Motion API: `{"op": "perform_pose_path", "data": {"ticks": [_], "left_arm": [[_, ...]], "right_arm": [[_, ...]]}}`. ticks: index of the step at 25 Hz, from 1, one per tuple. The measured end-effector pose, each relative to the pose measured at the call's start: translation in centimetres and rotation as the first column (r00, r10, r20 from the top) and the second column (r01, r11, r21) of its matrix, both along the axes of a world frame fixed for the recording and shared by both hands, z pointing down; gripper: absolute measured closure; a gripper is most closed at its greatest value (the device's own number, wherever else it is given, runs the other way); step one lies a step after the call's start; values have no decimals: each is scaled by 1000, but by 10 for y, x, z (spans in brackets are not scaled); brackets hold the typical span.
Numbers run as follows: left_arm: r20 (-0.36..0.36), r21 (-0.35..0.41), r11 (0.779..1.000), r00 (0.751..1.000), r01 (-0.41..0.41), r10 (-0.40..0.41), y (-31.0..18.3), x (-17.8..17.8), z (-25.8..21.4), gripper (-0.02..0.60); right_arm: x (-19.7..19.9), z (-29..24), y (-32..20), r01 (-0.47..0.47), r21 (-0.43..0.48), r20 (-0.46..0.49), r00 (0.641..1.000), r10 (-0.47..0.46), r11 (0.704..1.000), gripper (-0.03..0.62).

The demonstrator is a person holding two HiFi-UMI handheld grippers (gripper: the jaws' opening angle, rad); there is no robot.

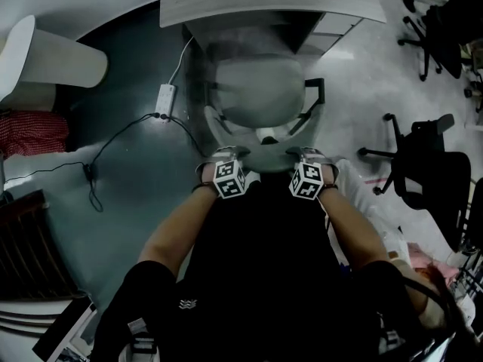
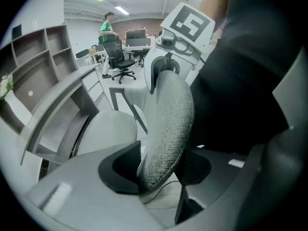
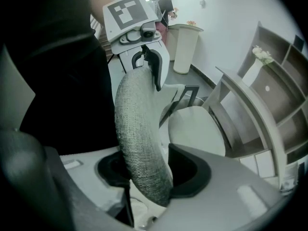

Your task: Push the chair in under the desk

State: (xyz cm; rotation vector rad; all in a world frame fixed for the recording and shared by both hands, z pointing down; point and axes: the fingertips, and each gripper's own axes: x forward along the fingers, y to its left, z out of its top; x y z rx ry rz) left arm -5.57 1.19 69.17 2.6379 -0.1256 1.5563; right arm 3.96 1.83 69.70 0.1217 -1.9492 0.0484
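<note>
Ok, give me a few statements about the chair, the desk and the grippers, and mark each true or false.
1. The left gripper and the right gripper each clamp the backrest. True.
2. The seat is wholly under the desk. False: most of it lies out in front of the desk.
3. A power strip lies on the floor left of the seat. True.
4. The chair has no armrest. False: a black armrest shows at its right side.
</note>
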Motion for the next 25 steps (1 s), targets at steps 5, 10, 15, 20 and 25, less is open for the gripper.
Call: {"op": "perform_pose_path", "data": {"ticks": [5,10,15,20,25], "left_arm": [[5,-15,1000,1000,-7,7,13,0,5,391],[17,-25,1000,1000,-6,6,24,0,12,391],[44,-13,1000,999,13,-12,31,-3,20,394],[48,-9,1000,999,24,-24,32,-1,19,394],[31,-46,996,997,75,-74,22,-3,15,377]], "right_arm": [[-1,5,12,-2,-16,-10,1000,1,1000,408],[0,12,23,6,-20,-20,1000,-6,1000,408],[0,18,31,8,-14,-30,1000,-9,1000,414],[1,16,33,2,5,-31,1000,-2,1000,418],[-1,15,23,-34,-1,-19,999,34,999,397]]}}
